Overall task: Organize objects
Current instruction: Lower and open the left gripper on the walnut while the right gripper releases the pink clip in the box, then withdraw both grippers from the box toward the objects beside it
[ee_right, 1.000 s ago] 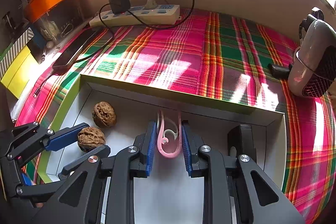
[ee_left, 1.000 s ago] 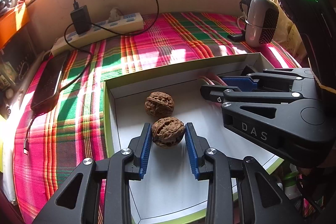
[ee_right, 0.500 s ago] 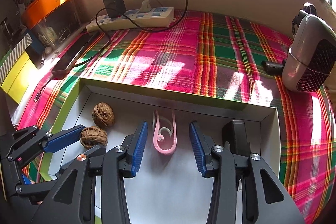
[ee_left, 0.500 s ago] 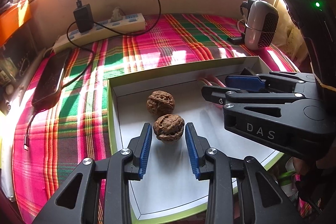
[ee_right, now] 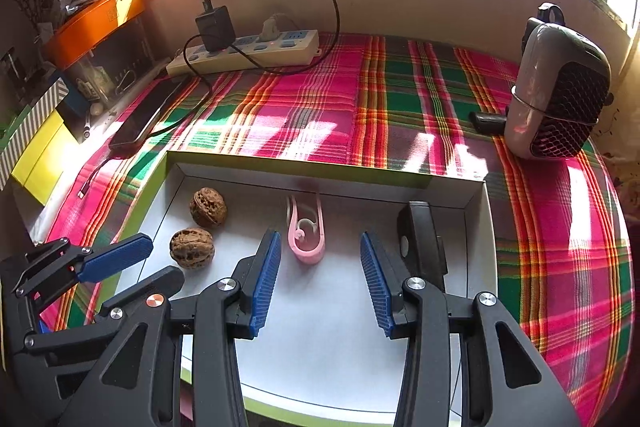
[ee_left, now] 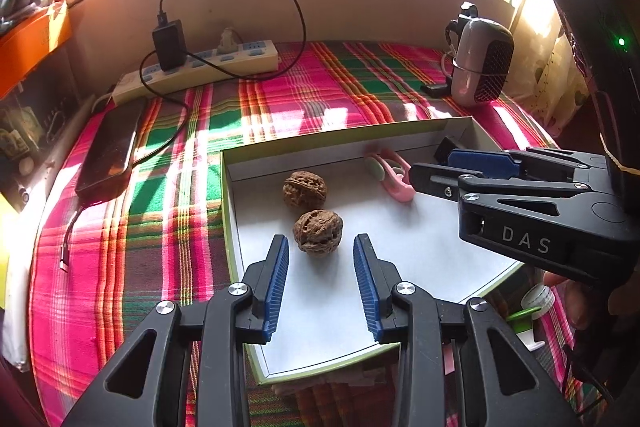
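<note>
Blue ribbed pads on both tools, nothing gripped. Left gripper (ee_left: 320, 267) has its jaws opening, near walnut (ee_left: 318, 233) just ahead of the tips, not pressed. Right gripper (ee_right: 318, 279) stands wide, pink clip (ee_right: 306, 235) just beyond its tips, untouched. Both things lie on the white floor of the shallow green-edged box (ee_right: 490, 227).

Handling, my guess: walnuts are hard, light, round and bumpy, so likely to roll; pinch across the widest middle. Clip is thin springy plastic, light, lies flat; take it across the two long arms near the closed end.

Count: two walnuts, the far walnut (ee_left: 305, 190) just behind the near one; one pink clip; one black block (ee_right: 422, 241) at the box's right wall.

Outside the box on the plaid cloth (ee_right: 328, 99): one power strip (ee_right: 248, 53), one phone (ee_left: 110, 147), one small heater (ee_right: 560, 103).
</note>
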Demonstrator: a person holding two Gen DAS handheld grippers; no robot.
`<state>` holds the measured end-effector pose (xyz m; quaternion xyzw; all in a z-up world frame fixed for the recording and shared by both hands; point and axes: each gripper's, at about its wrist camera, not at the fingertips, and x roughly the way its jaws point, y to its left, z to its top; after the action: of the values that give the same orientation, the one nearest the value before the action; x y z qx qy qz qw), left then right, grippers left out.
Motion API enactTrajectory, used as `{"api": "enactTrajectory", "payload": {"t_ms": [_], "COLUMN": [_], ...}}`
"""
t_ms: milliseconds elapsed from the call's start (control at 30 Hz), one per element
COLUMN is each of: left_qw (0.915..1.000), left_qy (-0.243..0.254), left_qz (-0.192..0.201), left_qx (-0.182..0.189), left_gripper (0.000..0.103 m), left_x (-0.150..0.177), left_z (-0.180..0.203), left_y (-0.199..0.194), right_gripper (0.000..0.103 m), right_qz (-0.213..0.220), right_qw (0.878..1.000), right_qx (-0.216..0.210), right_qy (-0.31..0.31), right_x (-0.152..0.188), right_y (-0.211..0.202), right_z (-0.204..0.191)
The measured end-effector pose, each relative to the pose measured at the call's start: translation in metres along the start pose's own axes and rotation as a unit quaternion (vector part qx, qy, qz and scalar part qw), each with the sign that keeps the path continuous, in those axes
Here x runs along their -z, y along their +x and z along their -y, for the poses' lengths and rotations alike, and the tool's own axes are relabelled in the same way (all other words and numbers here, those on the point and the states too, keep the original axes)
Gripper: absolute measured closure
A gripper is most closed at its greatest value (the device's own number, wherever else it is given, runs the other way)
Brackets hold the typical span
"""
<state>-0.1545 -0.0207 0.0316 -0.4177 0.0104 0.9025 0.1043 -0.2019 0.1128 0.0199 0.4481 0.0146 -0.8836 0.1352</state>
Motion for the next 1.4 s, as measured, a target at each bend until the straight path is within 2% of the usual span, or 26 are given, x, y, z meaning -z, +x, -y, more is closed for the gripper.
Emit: {"api": "enactTrajectory", "payload": {"t_ms": [633, 867, 1400], "left_qw": [0.9984, 0.9985, 0.9964], "left_qy": [-0.05, -0.052, -0.041], "left_qz": [0.026, 0.006, -0.007], "left_qx": [0.004, 0.013, 0.074], "left_gripper": [0.071, 0.071, 0.071], "left_x": [0.046, 0.063, 0.072], "left_z": [-0.034, -0.041, -0.031], "left_y": [-0.047, -0.04, -0.024], "right_gripper": [0.06, 0.06, 0.06], "right_qz": [0.046, 0.049, 0.046], "right_qw": [0.999, 0.998, 0.996], "right_qx": [0.012, 0.026, 0.038], "right_qy": [0.02, 0.025, 0.059], "right_x": [0.051, 0.072, 0.102], "right_y": [-0.064, -0.076, -0.09], "right_z": [0.009, 0.014, 0.036]}}
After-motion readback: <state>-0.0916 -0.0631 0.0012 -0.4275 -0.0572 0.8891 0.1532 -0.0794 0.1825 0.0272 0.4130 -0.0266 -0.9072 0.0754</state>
